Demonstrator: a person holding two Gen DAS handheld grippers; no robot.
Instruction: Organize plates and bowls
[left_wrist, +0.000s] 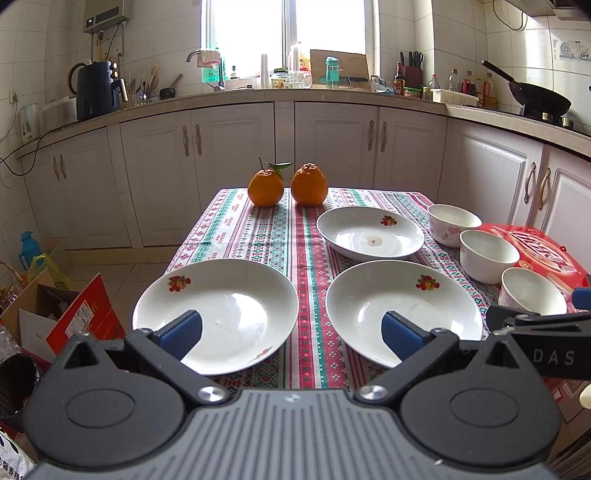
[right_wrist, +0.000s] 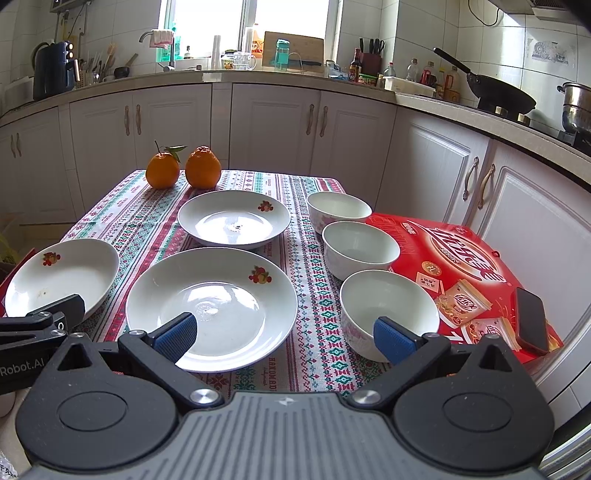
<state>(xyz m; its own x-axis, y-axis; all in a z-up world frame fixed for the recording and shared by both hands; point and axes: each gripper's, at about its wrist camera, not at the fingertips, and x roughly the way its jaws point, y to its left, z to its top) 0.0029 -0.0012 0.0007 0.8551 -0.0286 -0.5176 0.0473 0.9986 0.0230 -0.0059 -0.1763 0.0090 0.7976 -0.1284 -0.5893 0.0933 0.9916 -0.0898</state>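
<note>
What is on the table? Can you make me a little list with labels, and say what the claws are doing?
plates: three white plates, near-left, near-middle, far, none stacked
bowls: three in a row on the right, near, middle, far
oranges: two at the far edge
red box: right of the bowls, phone on it
left claw: open, empty
right claw: open, empty

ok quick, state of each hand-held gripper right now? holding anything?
Left hand-held gripper: open, empty, above the two near plates.
Right hand-held gripper: open, empty, between a plate and the nearest bowl.
</note>
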